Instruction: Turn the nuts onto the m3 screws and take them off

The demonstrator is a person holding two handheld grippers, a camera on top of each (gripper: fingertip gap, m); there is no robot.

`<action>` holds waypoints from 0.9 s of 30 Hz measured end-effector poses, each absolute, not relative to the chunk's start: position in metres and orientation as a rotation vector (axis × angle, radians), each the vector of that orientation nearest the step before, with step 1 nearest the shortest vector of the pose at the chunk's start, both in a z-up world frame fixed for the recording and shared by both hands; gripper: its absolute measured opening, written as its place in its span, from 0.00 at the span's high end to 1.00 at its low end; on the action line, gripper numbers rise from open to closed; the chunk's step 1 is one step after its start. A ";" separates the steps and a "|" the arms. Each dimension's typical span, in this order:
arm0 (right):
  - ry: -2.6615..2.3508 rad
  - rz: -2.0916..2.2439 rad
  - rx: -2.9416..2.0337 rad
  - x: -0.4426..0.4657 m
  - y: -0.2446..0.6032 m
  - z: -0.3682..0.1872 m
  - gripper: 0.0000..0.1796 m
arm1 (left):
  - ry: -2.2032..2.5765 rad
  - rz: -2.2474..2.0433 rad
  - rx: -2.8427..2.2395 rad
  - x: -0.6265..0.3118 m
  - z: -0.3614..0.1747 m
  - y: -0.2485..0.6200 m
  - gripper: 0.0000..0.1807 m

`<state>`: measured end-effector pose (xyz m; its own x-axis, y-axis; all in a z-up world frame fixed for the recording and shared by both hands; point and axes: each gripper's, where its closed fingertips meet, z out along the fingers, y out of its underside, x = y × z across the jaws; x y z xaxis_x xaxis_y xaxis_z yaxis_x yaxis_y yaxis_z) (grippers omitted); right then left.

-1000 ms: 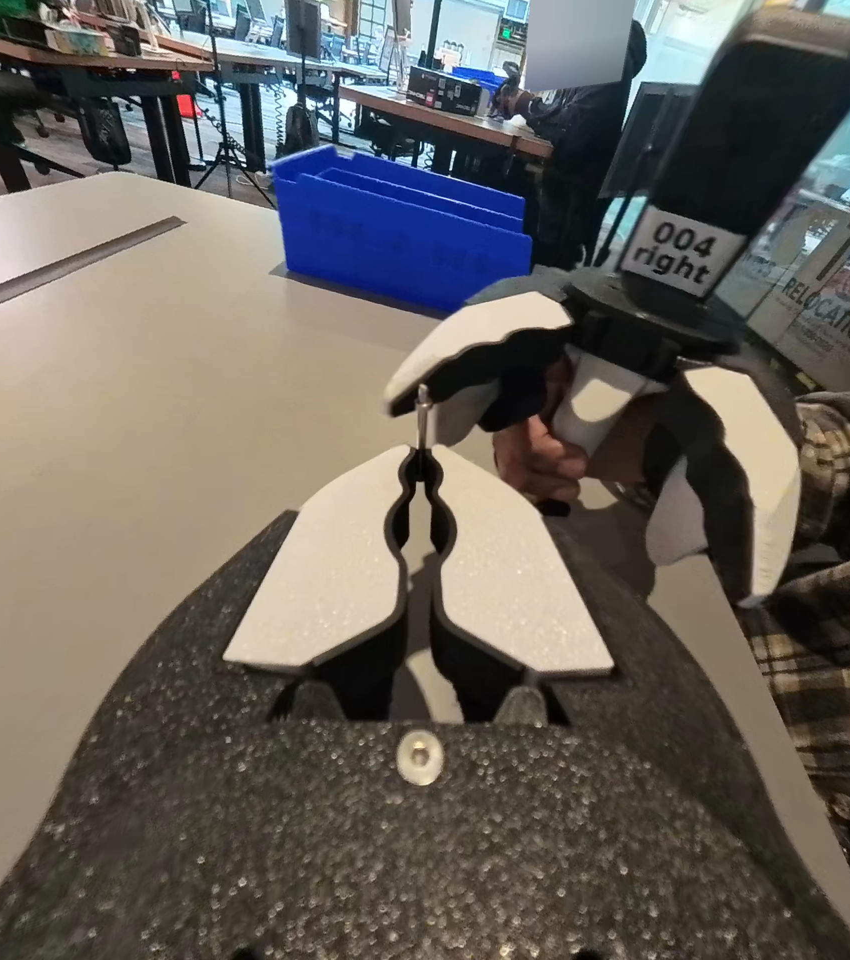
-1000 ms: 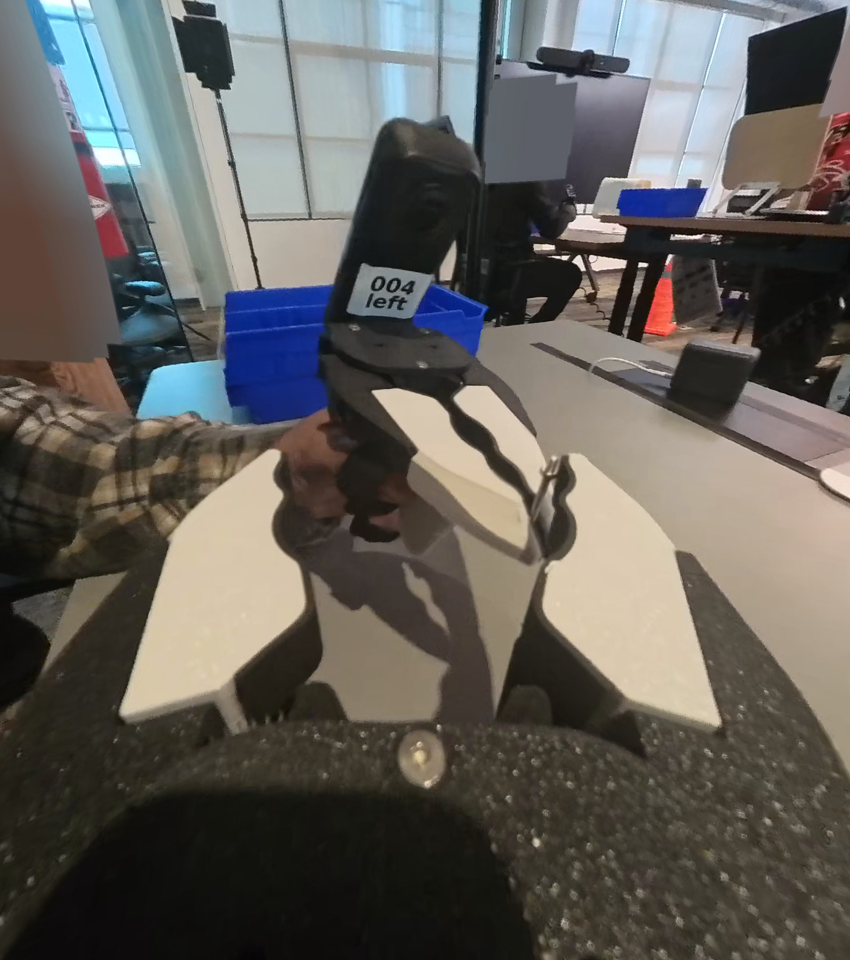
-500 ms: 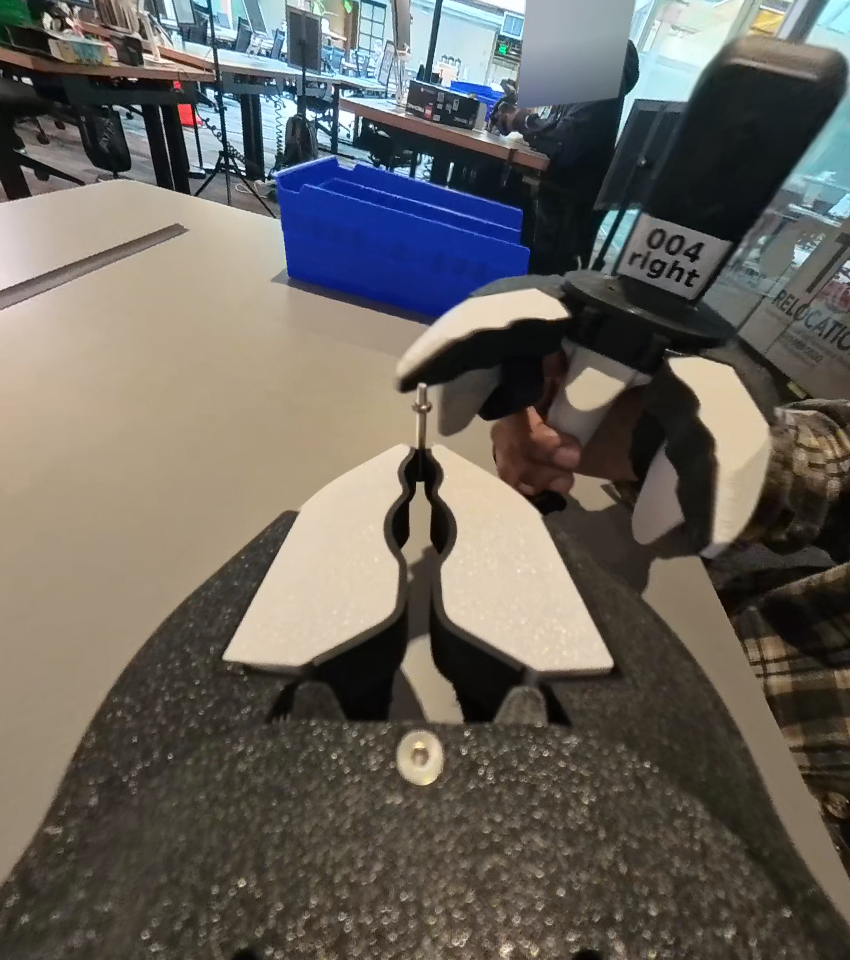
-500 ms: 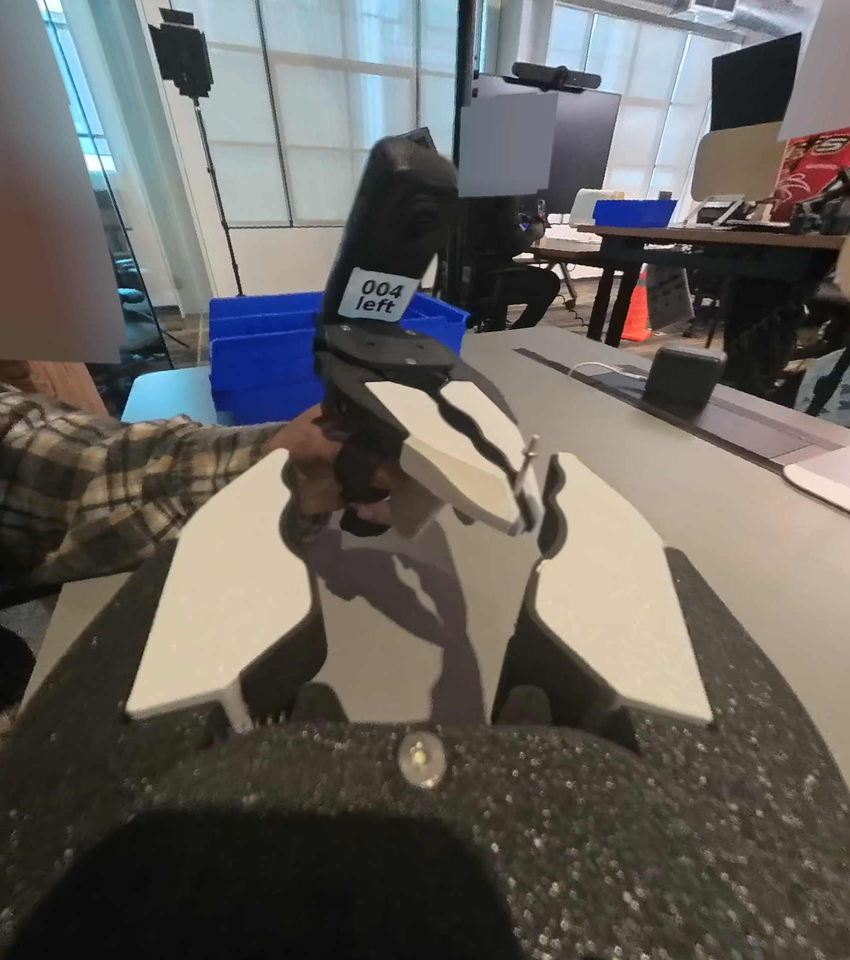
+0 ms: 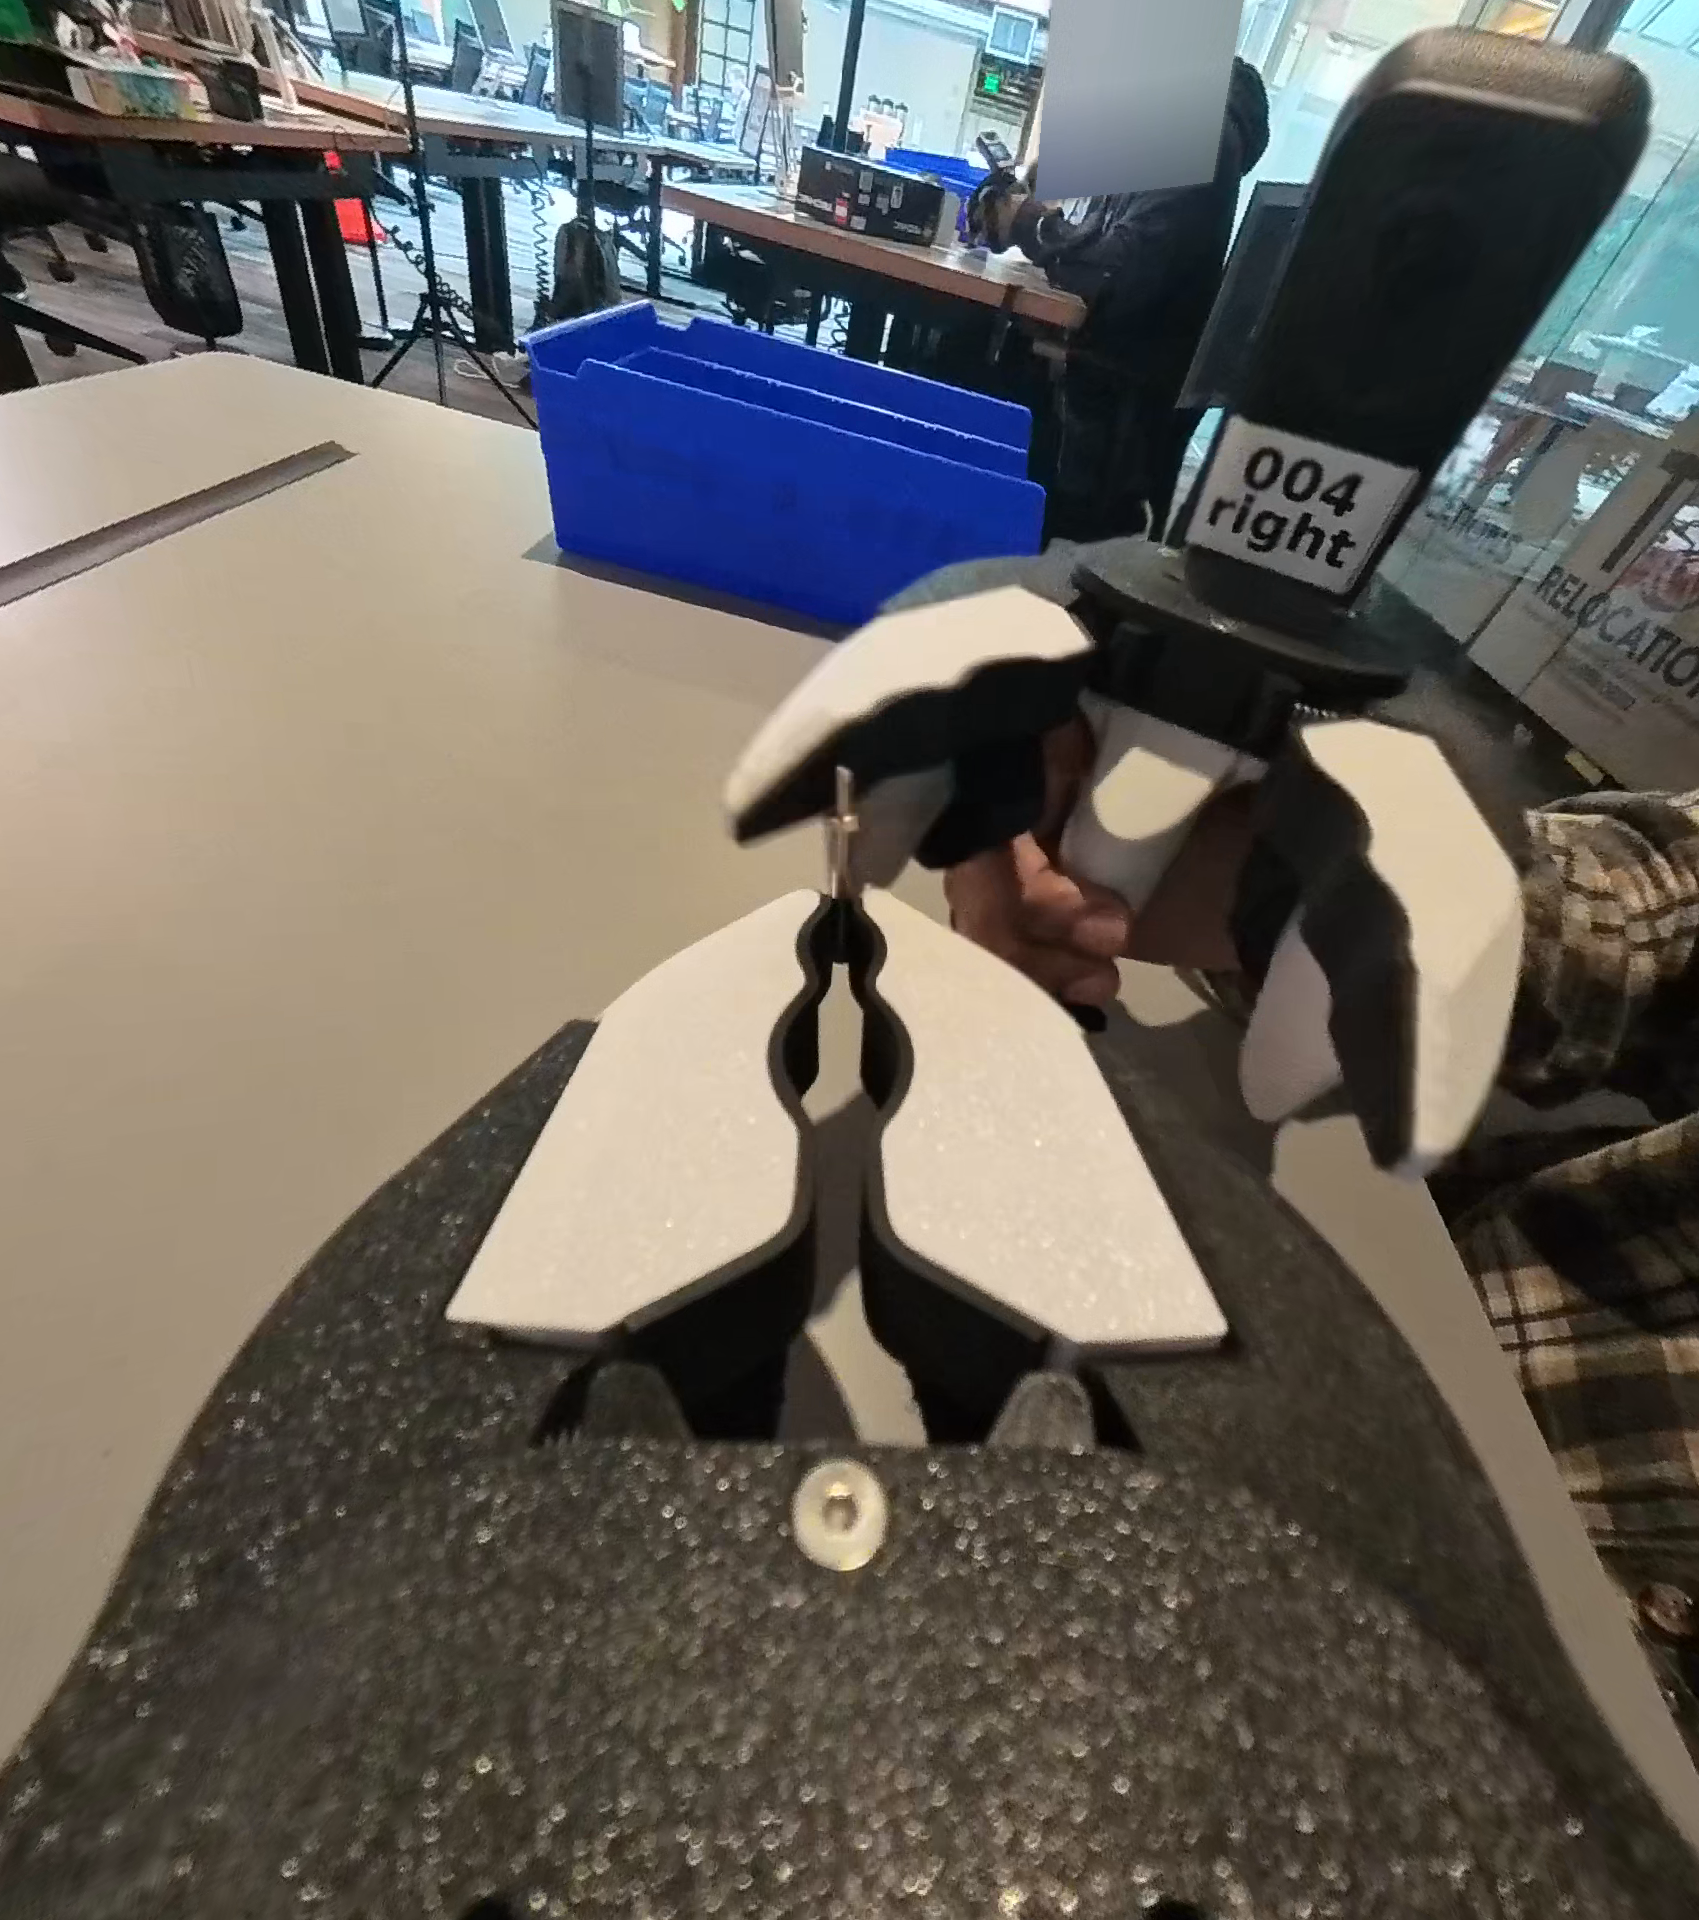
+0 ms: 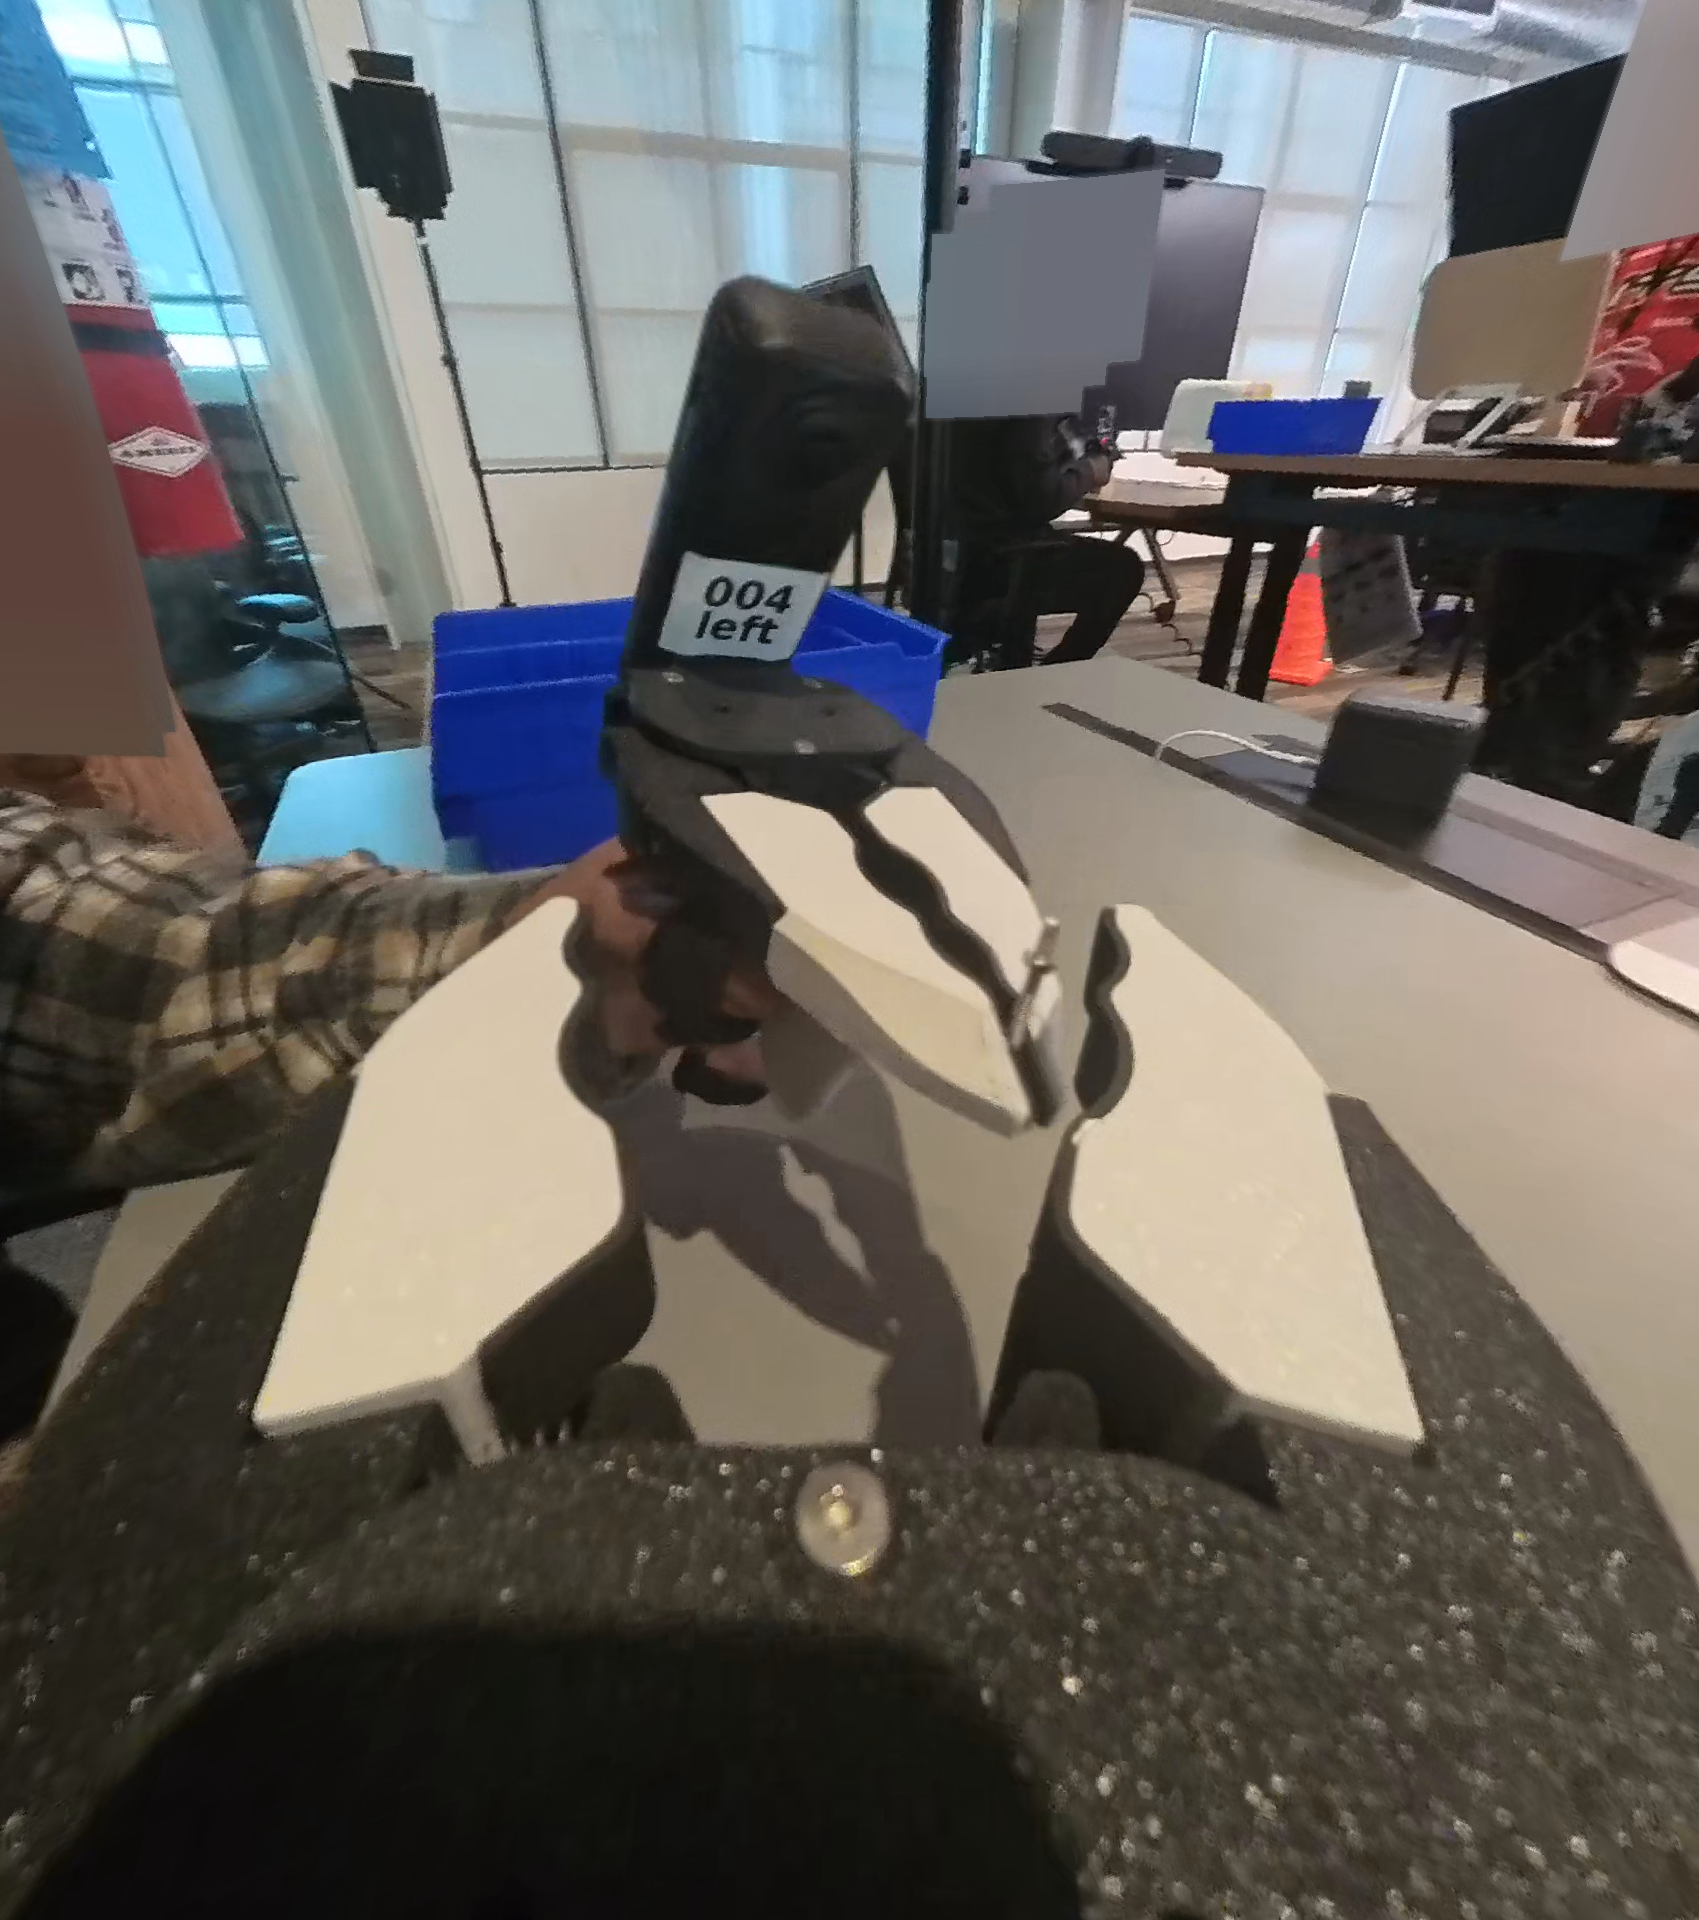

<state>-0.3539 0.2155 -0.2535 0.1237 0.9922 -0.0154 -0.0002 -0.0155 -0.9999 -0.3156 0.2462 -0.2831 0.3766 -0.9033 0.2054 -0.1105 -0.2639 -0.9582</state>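
in the left wrist view, the left gripper [image 5: 837,914] had its jaws closed together on the lower end of a slim m3 screw [image 5: 839,847], which stood upright out of the fingertips above the grey table [image 5: 253,831]. a small nut [image 5: 843,823] sat partway up the screw's shaft. just beyond the screw, the right gripper [image 5: 1084,904] was held by a hand [image 5: 1053,914] in a plaid sleeve [image 5: 1655,935], its jaws spread wide; one white finger [image 5: 907,717] hung directly over the screw's top and appeared to touch it, though contact could not be confirmed. a blue bin [image 5: 783,478] stood on the table well behind the screw. in the right wrist view, the right gripper [image 6: 845,1039] showed its own jaws wide apart, and the left gripper [image 6: 1027,1070] reached in between them from the upper left, clamped on the screw [image 6: 1032,982]. the screw leaned slightly, lying just beside the inner edge of the right-hand white finger [image 6: 1229,1164], with the nut [image 6: 1032,961] near its upper end. the blue bin [image 6: 533,717] sat behind the left gripper, and a dark box [image 6: 1396,758] rested on the table [image 6: 1499,1091] farther right of the screw.
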 end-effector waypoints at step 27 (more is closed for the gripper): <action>-1.135 1.082 -1.258 -0.347 0.208 -0.250 0.52 | 0.877 -1.021 -1.652 -0.323 -0.279 0.251 0.99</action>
